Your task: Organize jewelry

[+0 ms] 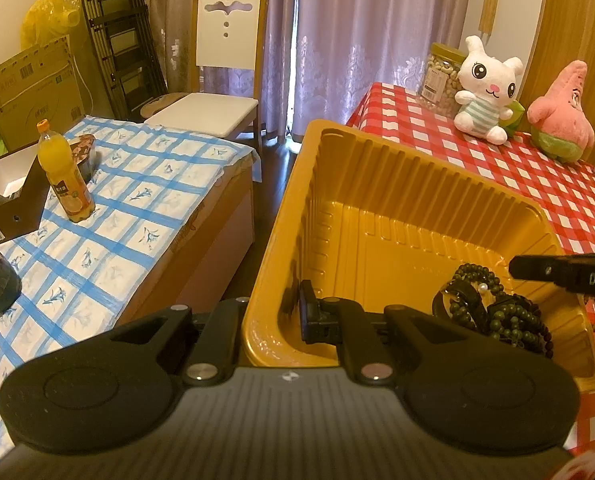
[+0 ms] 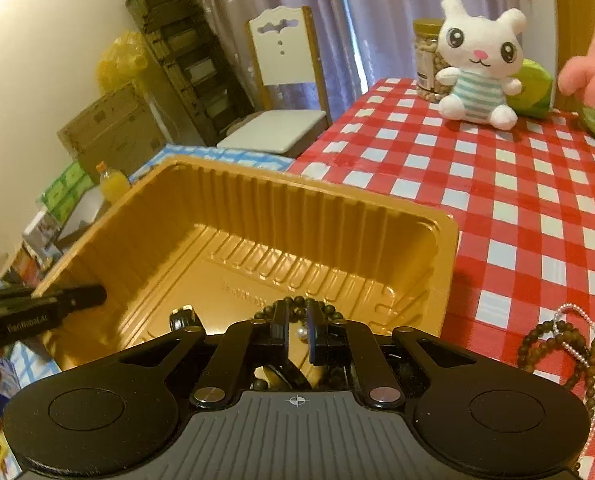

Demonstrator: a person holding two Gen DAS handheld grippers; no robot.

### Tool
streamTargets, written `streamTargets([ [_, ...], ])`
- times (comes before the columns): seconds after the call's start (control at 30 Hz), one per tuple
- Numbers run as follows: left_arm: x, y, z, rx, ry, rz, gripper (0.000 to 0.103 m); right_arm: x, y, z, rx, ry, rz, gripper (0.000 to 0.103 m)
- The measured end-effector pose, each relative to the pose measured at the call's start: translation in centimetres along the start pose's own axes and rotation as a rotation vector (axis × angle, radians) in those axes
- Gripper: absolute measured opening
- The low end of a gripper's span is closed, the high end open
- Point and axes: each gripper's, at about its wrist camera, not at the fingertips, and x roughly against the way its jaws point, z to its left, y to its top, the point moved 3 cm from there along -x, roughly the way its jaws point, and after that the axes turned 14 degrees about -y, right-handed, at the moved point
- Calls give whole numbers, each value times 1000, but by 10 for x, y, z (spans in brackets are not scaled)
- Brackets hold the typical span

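A gold plastic tray (image 1: pixel 377 184) stands at the left edge of the red-checked table (image 1: pixel 545 184). My left gripper (image 1: pixel 275 312) is shut on the tray's near-left wall, one finger inside and one outside. Dark green bead bracelets (image 1: pixel 509 320) and a black watch lie in the tray's near-right corner. My right gripper (image 2: pixel 297 334) hovers over that pile inside the tray (image 2: pixel 257 216), its jaws a small gap apart with a pearl showing between them; its finger enters the left wrist view from the right (image 1: pixel 557 270). Brown bead strands and a pearl string (image 2: pixel 569 344) lie on the cloth right of the tray.
A white bunny plush (image 1: pixel 485 88), a pink star plush (image 1: pixel 561 112) and a nut jar (image 1: pixel 441 76) stand at the table's back. Left is a lower blue-checked surface (image 1: pixel 109 208) with an orange juice bottle (image 1: pixel 63 172), a dark jar and boxes. A white chair (image 1: pixel 221 76) stands behind.
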Motion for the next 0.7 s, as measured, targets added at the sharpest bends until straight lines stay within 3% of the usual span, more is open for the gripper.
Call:
streamTargets([
  [0.3,0,0,0,0,0,0,10,25,7,-22,-59,-31,-40,18],
  [0.7,0,1,0,-2,2,0,10,76,-16,-61,-141,-89,-66,33],
])
